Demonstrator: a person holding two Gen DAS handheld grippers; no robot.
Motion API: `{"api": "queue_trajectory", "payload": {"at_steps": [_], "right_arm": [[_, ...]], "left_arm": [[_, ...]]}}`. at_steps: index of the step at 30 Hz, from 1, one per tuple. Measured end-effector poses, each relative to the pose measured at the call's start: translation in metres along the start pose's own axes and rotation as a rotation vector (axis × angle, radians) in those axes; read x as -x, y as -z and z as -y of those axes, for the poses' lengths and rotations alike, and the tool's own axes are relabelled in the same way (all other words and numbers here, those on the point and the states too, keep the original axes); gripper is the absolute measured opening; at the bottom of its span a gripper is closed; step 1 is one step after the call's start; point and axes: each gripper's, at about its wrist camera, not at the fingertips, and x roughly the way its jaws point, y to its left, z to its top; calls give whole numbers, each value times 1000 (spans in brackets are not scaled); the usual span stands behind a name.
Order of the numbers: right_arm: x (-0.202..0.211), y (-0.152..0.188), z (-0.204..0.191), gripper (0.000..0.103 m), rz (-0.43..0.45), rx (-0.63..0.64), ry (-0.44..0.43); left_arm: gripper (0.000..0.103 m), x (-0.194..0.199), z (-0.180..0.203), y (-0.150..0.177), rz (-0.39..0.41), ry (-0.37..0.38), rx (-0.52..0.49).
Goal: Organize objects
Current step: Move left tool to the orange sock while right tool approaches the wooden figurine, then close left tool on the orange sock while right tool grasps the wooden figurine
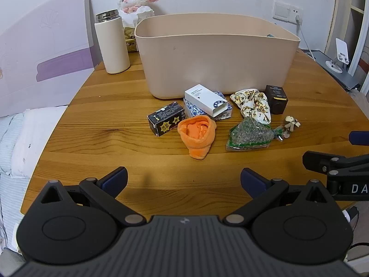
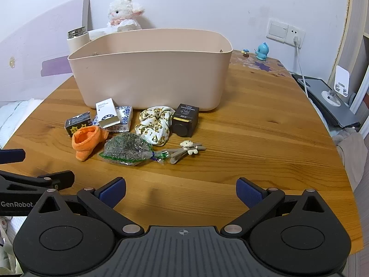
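Note:
A beige plastic bin [image 1: 214, 64] [image 2: 147, 73] stands on the round wooden table. In front of it lie a black box with stars [image 1: 166, 118] [image 2: 77, 123], a white box [image 1: 205, 99] [image 2: 107, 112] on a blue-patterned packet [image 2: 125, 116], an orange cloth [image 1: 197, 133] [image 2: 87, 141], a bag of dried herbs [image 1: 250, 133] [image 2: 126, 150], a floral scrunchie [image 1: 252, 102] [image 2: 155, 123], a dark cube box [image 1: 276, 99] [image 2: 185, 120] and a bear clip [image 1: 291, 123] [image 2: 188, 149]. My left gripper [image 1: 183, 181] and right gripper [image 2: 181, 190] are open and empty, near the front edge.
A white thermos [image 1: 112, 41] and a plush lamb [image 1: 135, 2] stand behind the bin at left. A blue figurine [image 2: 261, 50] sits at the back right. A wall socket with a cable [image 2: 295, 39] and a grey stand [image 2: 332, 97] are to the right.

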Motion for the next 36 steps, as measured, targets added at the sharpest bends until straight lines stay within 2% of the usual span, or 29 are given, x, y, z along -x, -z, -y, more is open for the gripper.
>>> {"api": "queue_trajectory", "payload": {"at_steps": [13, 30, 36], "right_arm": [[-16, -8, 3, 103, -25, 2, 6], [-75, -17, 17, 103, -121, -16, 17], [-87, -25, 22, 103, -87, -7, 5]], "left_arm": [[103, -14, -3, -10, -26, 0, 17], [103, -57, -7, -25, -101, 16, 14], [103, -73, -8, -32, -116, 28, 14]]}}
